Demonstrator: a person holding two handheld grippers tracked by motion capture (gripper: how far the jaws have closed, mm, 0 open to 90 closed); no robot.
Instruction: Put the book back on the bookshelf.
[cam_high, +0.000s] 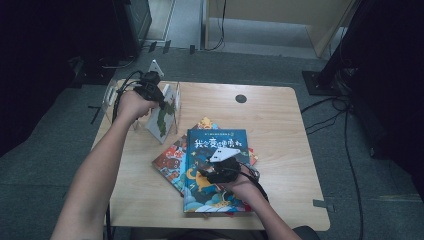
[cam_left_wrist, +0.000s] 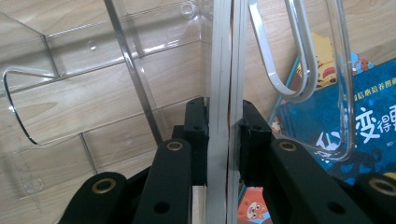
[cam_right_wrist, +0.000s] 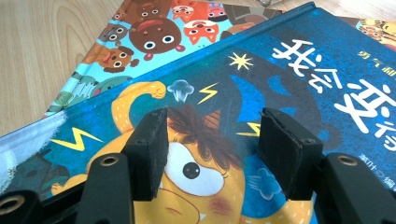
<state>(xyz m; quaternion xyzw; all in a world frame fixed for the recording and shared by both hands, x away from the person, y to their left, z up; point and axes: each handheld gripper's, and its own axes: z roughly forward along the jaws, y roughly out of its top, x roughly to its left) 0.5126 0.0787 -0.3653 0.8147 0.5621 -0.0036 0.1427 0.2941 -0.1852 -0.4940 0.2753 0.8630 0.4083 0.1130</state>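
Observation:
My left gripper (cam_high: 159, 98) (cam_left_wrist: 224, 133) is shut on a thin white-and-green book (cam_high: 163, 119) (cam_left_wrist: 227, 70), which stands upright on its edge at the clear acrylic book rack (cam_high: 176, 95) (cam_left_wrist: 116, 60) at the table's far left. A blue picture book (cam_high: 216, 145) (cam_right_wrist: 280, 74) lies flat on top of a stack in the middle. My right gripper (cam_high: 209, 173) (cam_right_wrist: 212, 140) rests low over its cover, open, with nothing between the pads. Under it lies a book with cartoon animals (cam_high: 170, 162) (cam_right_wrist: 140, 32), and a further orange-edged one (cam_high: 205, 122) (cam_right_wrist: 378, 25).
The wooden table (cam_high: 280, 120) has a round cable hole (cam_high: 241, 98) at the back. Cables and dark equipment stands sit on the floor beyond the table's far and right edges.

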